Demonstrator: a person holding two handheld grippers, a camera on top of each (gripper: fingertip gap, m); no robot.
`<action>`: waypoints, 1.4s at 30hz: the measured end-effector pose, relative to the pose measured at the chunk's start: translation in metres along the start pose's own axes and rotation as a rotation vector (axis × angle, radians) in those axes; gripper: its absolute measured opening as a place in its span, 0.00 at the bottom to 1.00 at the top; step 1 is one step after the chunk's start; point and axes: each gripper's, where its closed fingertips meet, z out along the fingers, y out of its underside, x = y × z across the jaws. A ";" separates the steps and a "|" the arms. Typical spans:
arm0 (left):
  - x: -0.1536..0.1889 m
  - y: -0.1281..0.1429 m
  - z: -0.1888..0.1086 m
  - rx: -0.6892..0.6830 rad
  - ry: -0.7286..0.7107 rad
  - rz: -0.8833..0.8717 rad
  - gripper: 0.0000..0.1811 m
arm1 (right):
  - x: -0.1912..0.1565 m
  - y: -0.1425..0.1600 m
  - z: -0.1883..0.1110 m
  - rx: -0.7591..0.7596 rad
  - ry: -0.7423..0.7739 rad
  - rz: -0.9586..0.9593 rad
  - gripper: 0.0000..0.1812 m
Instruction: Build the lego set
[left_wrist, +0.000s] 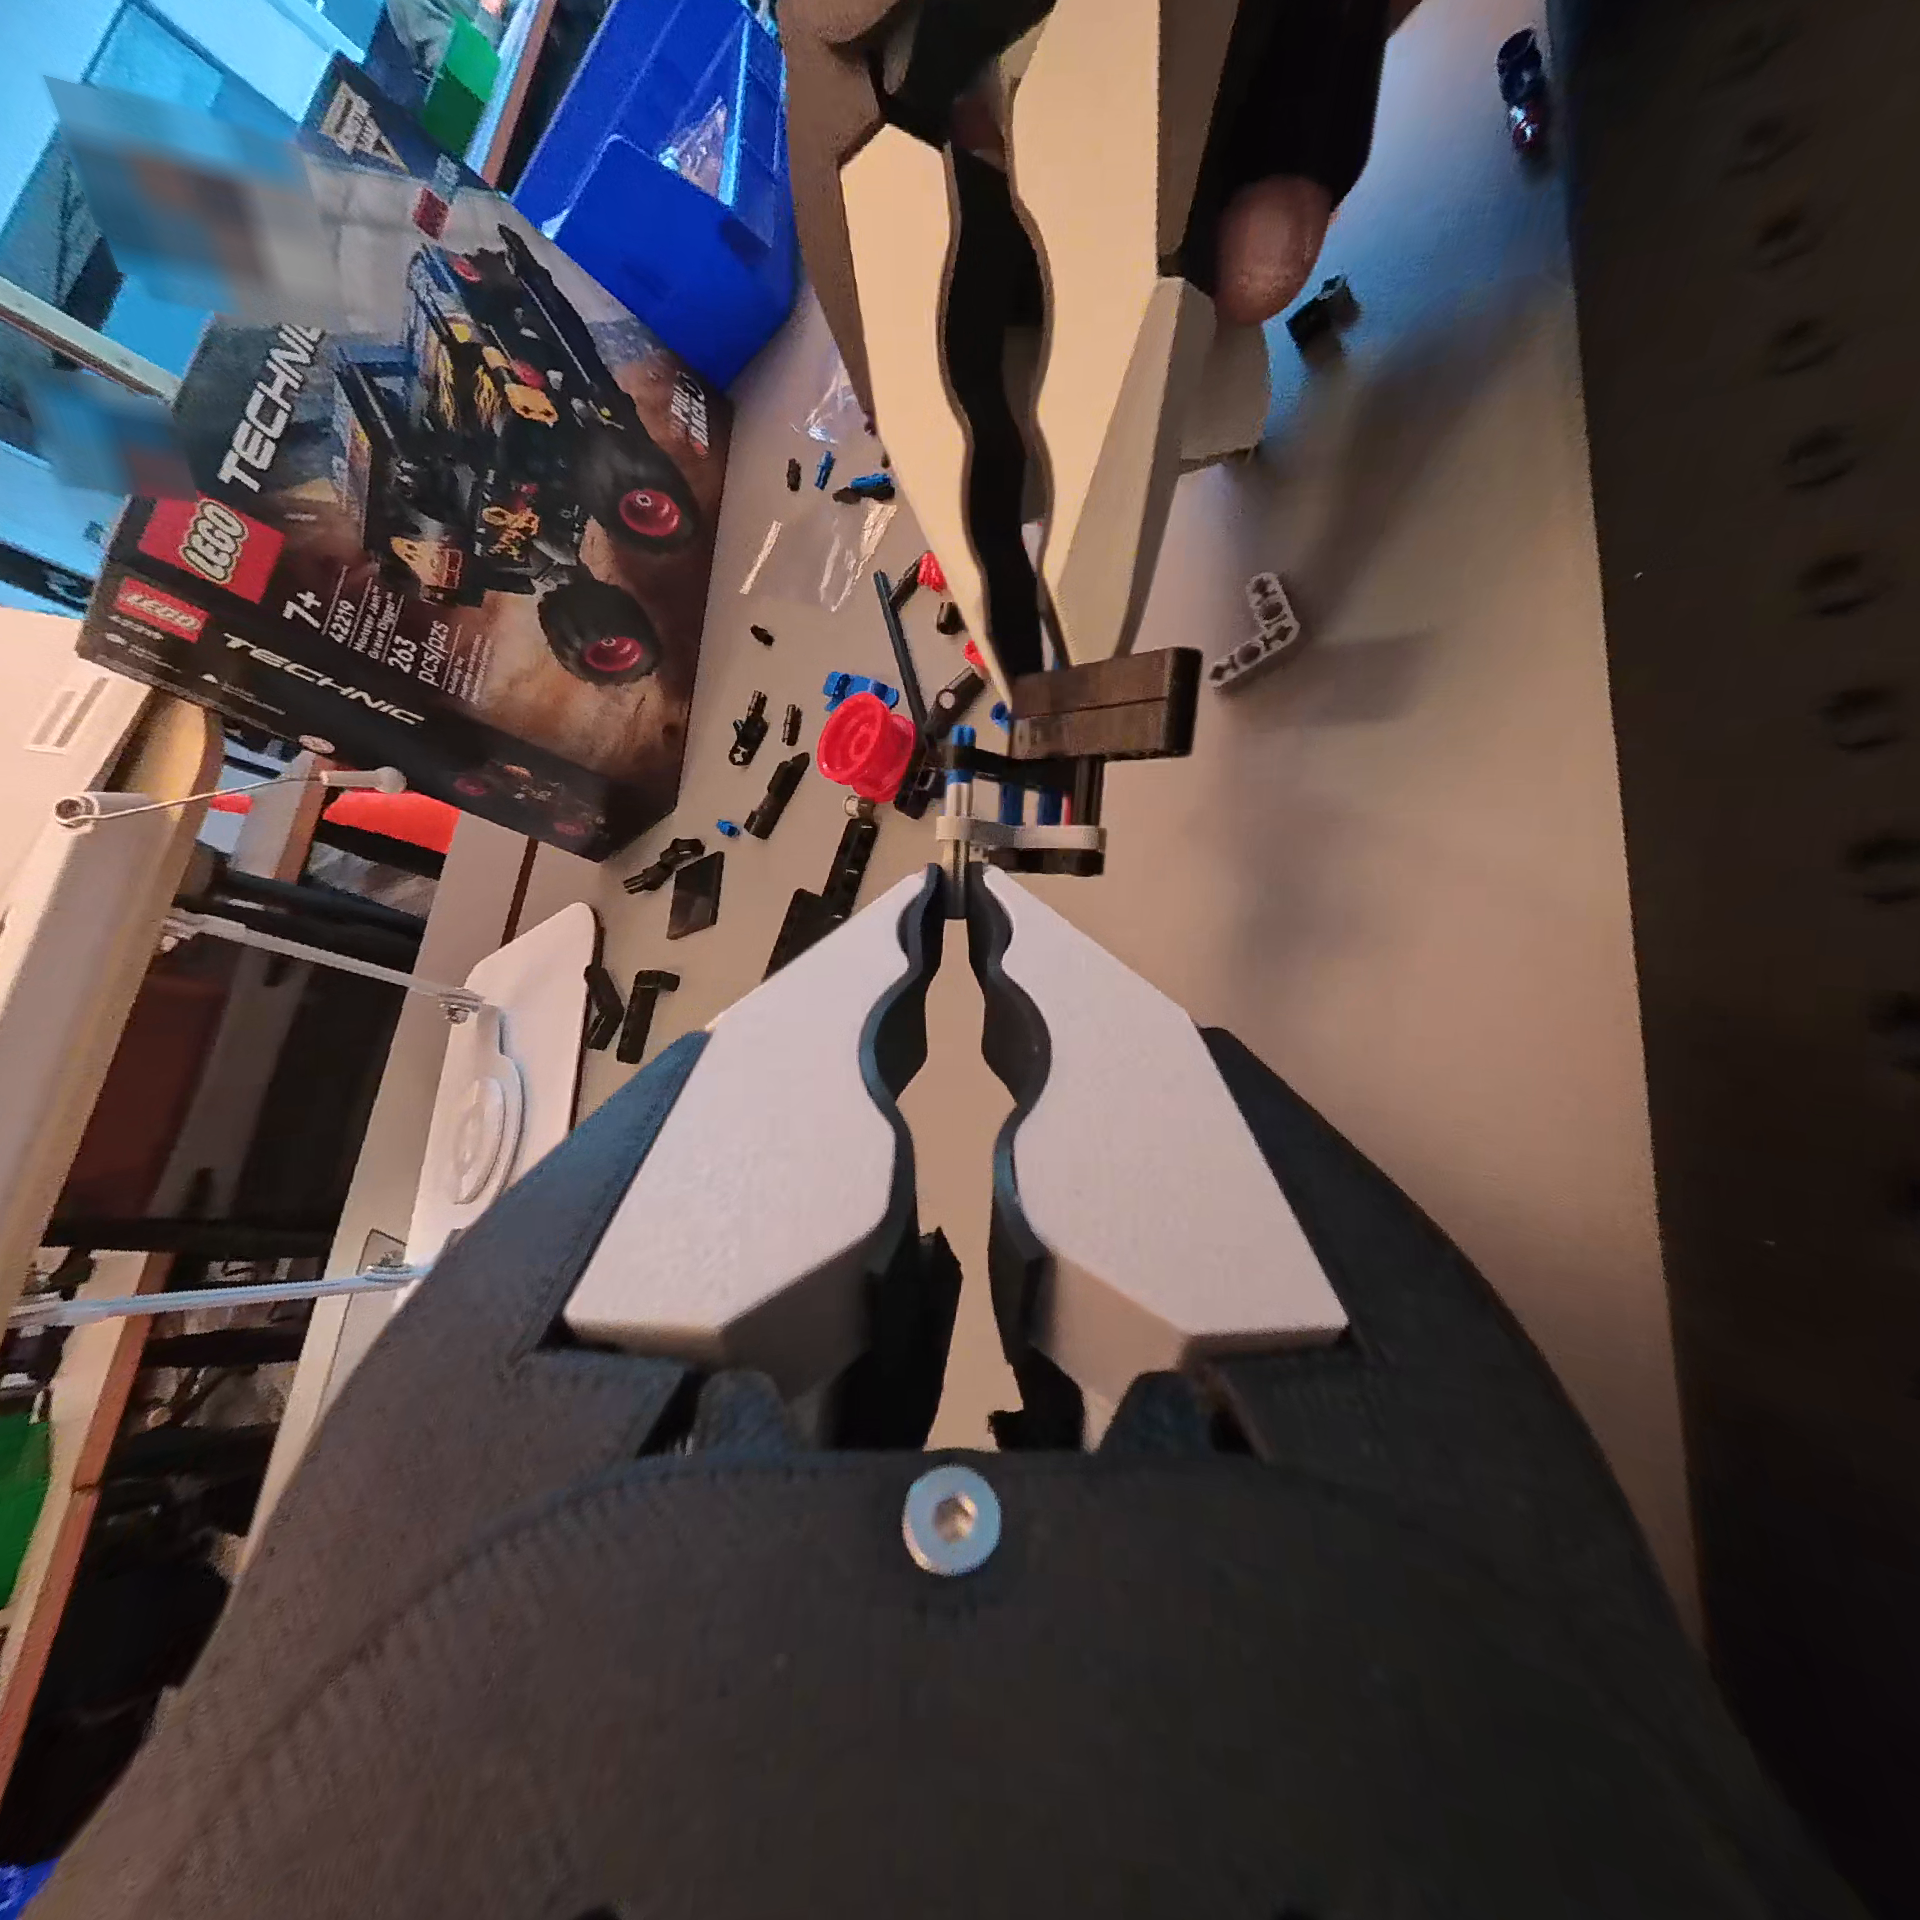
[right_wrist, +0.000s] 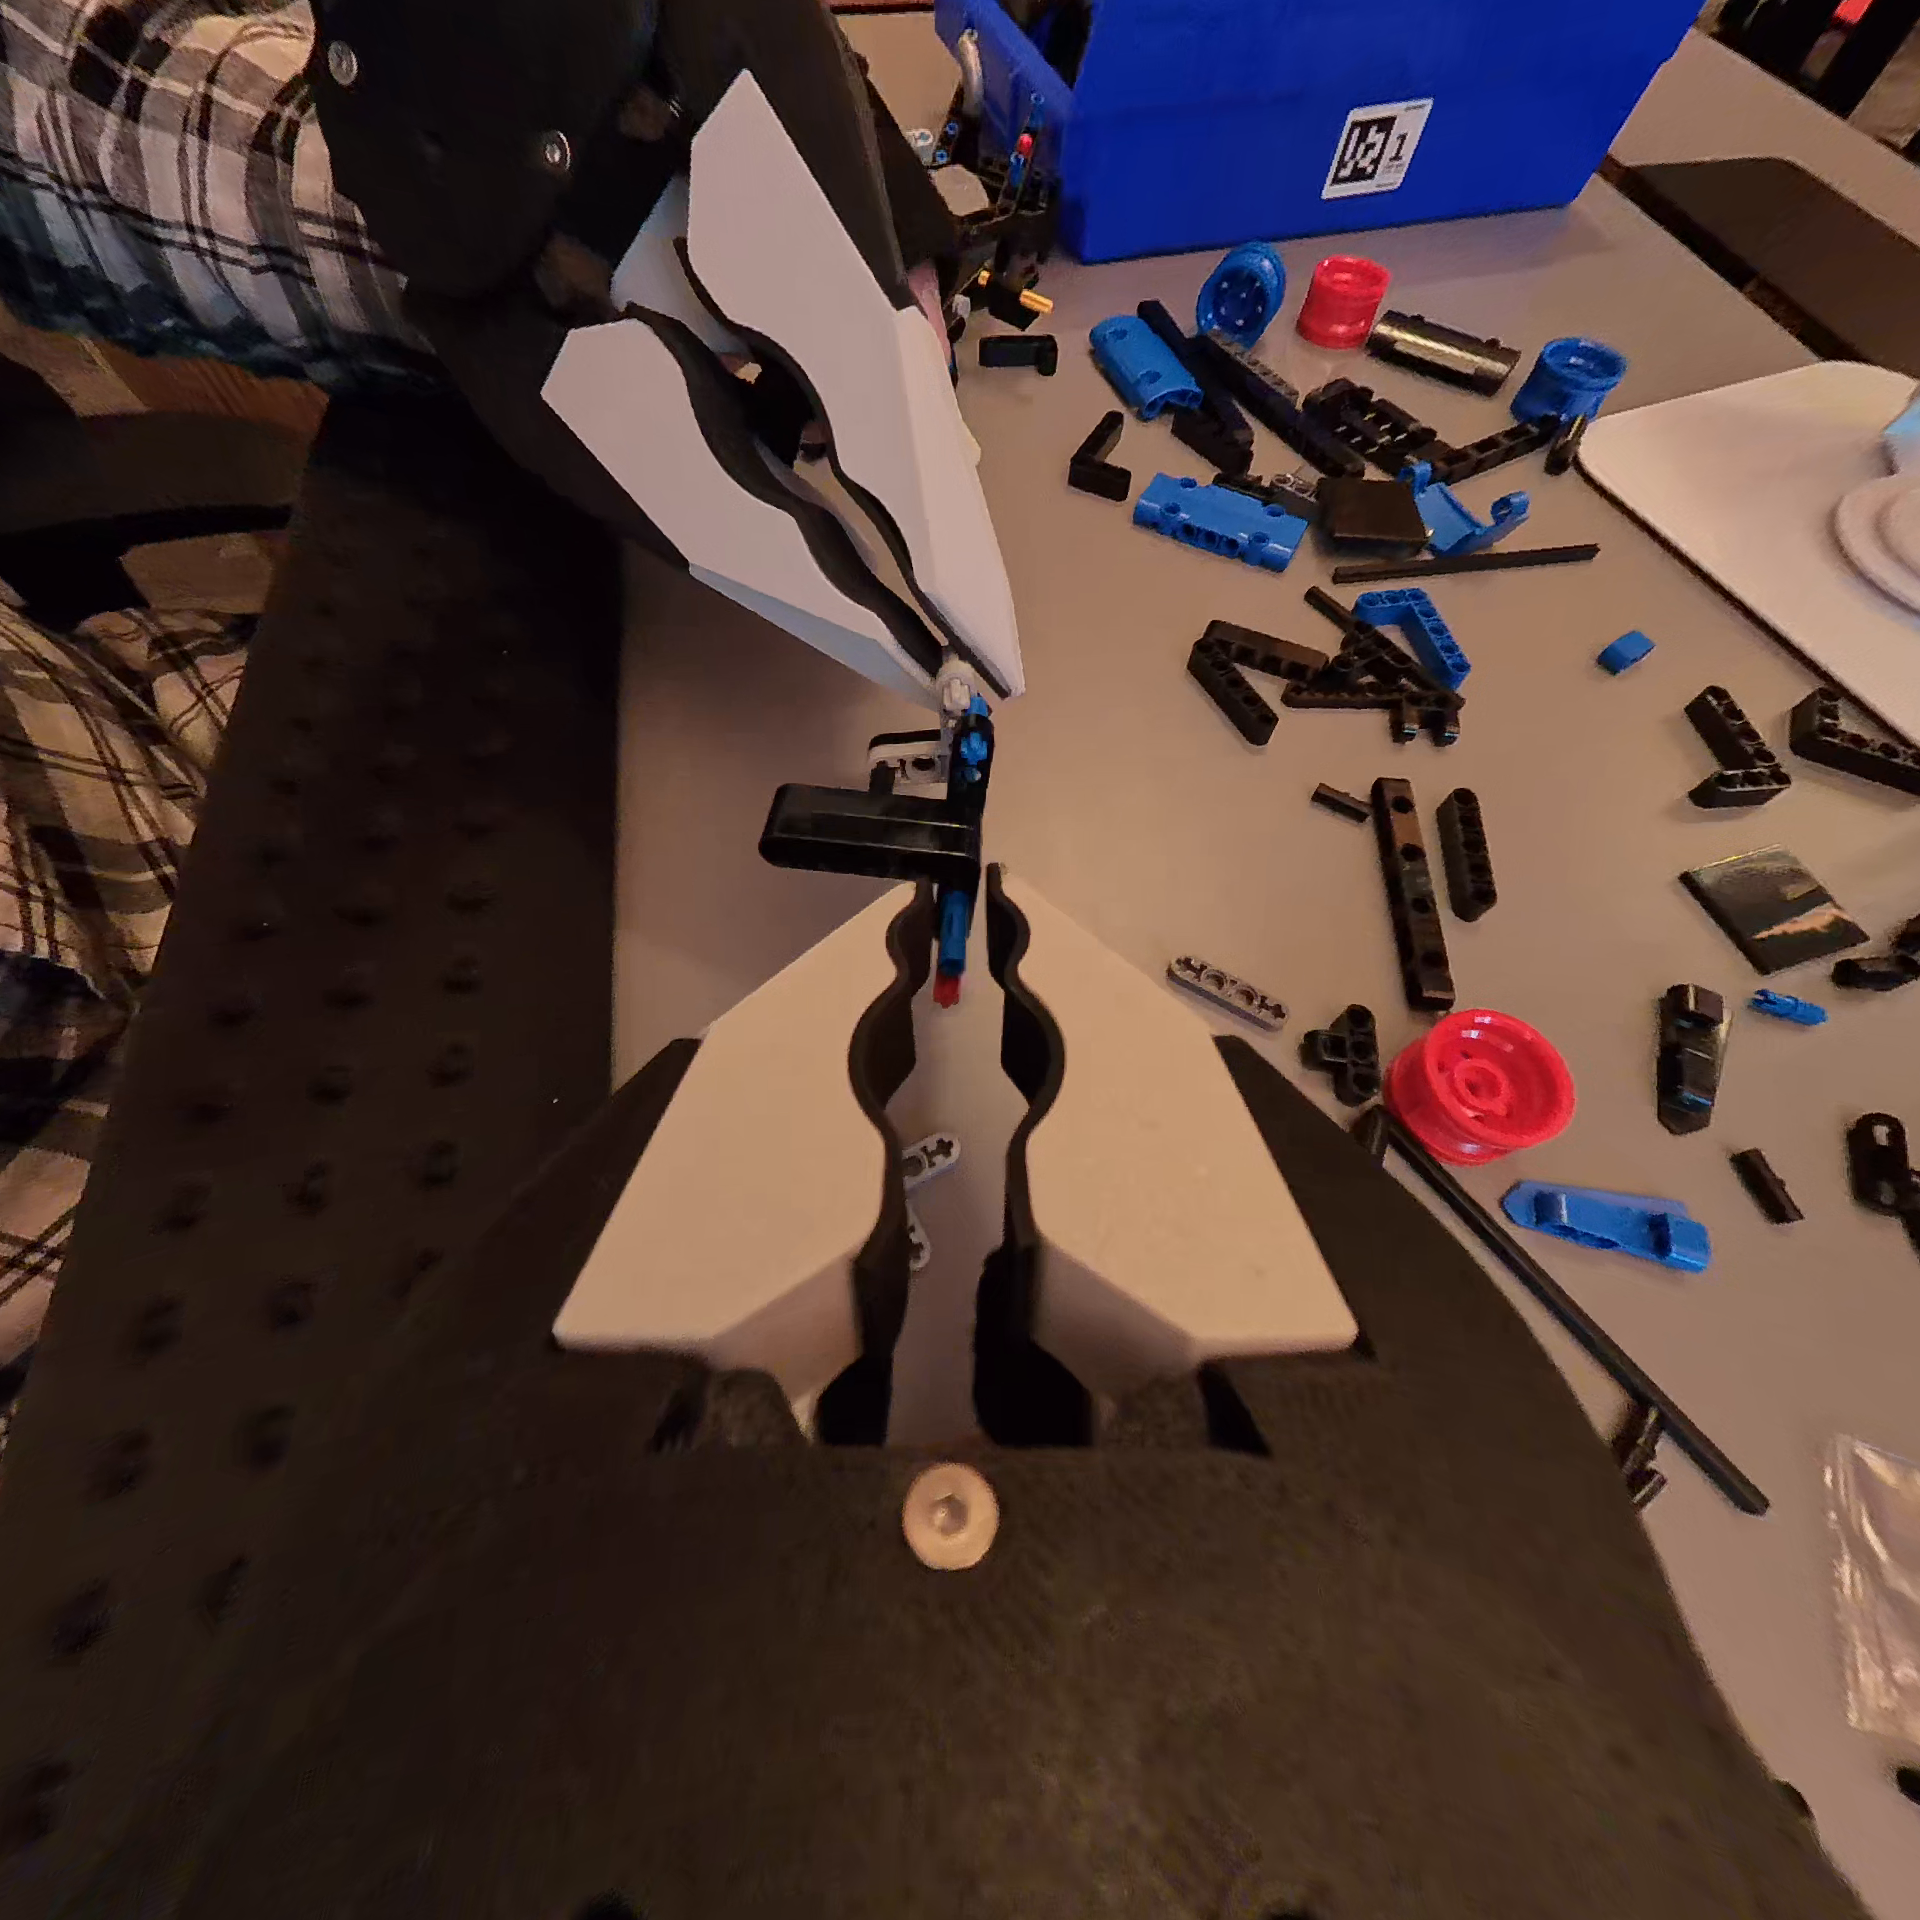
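A small Lego assembly (left_wrist: 1112, 707) of a black beam, blue pins and a thin grey liftarm is held in the air between both grippers. My left gripper (left_wrist: 956, 883) is shut on the grey axle at its near end. My right gripper (left_wrist: 1023, 675) comes in from above and grips the black beam. In the right wrist view the assembly (right_wrist: 883, 831) sits at the tips of my right gripper (right_wrist: 954, 883), with a blue pin between its fingers. The left gripper (right_wrist: 961, 688) pinches the grey axle from the upper left.
Loose black and blue pieces (right_wrist: 1351, 665) and a red wheel hub (right_wrist: 1481, 1086) lie on the grey table (left_wrist: 1403, 935). The Lego box (left_wrist: 436, 582) and a blue bin (right_wrist: 1299, 125) stand behind. A black perforated board (right_wrist: 364, 935) lies beside the assembly. A white board (right_wrist: 1766, 499) lies at the right. Left and right tips are no more than a few centimetres apart. Between my right fingertips and the red wheel hub (right_wrist: 1481, 1086) there is roughly 11 cm. Seen from the left wrist view (left_wrist: 859, 722) as well.
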 end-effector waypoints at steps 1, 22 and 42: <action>0.002 0.001 0.001 -0.003 0.013 -0.005 0.01 | 0.000 0.001 0.000 -0.005 -0.006 0.009 0.06; 0.026 0.017 0.013 -0.101 0.115 -0.010 0.01 | -0.009 0.020 0.005 -0.107 -0.098 0.120 0.07; 0.045 0.026 -0.005 -0.206 0.194 -0.159 0.01 | -0.033 0.029 0.031 -0.272 0.106 -0.443 0.01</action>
